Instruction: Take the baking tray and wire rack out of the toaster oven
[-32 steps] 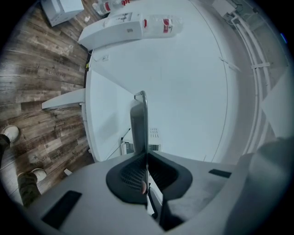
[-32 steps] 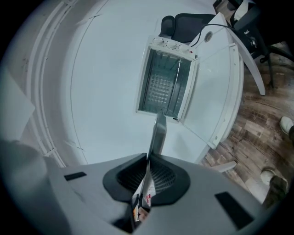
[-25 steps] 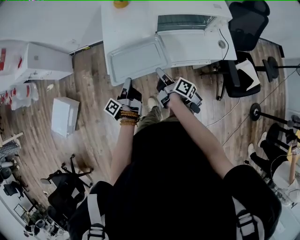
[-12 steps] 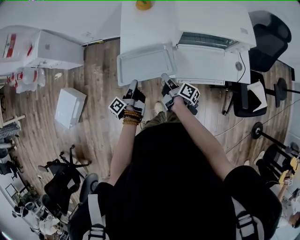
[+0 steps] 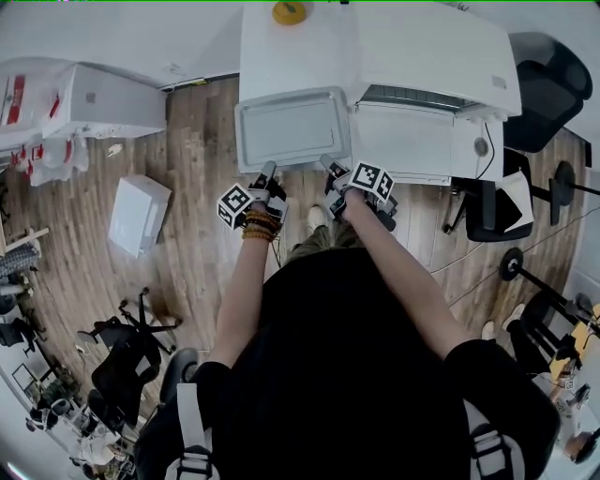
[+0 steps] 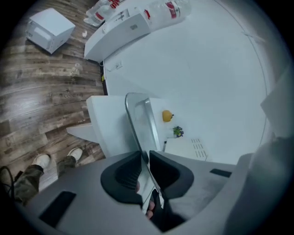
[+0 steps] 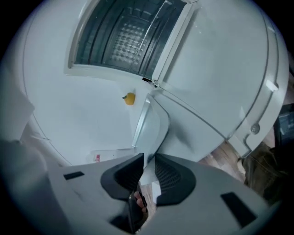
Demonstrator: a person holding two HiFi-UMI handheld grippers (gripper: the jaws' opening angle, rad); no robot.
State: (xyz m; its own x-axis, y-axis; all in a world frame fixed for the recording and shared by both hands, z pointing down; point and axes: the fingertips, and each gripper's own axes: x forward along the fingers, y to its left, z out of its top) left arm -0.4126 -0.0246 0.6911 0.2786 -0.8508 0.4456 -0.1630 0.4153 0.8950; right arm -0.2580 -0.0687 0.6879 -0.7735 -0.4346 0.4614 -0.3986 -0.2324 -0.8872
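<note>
The grey baking tray (image 5: 291,128) lies flat on the white table (image 5: 291,56), just left of the toaster oven's (image 5: 436,52) lowered door (image 5: 408,141). My left gripper (image 5: 268,172) is shut on the tray's near rim, which shows edge-on (image 6: 140,124) between the left gripper's (image 6: 143,160) pads. My right gripper (image 5: 330,169) is at the near right corner. Its jaws have just been opening, and the tray's rim (image 7: 149,121) still lies between the right gripper's (image 7: 149,165) pads with a small gap. The oven's cavity (image 7: 124,36) stands open, with a grid pattern inside.
A small yellow object (image 5: 289,12) sits at the table's far edge. A white box (image 5: 141,214) lies on the wood floor at left, and a white cabinet (image 5: 103,98) stands behind it. Black chairs (image 5: 492,202) stand to the right of the oven.
Both grippers have moved forward and down with the tray. The tray went from tilted over the table's near edge to lying square on the table beside the oven door.
</note>
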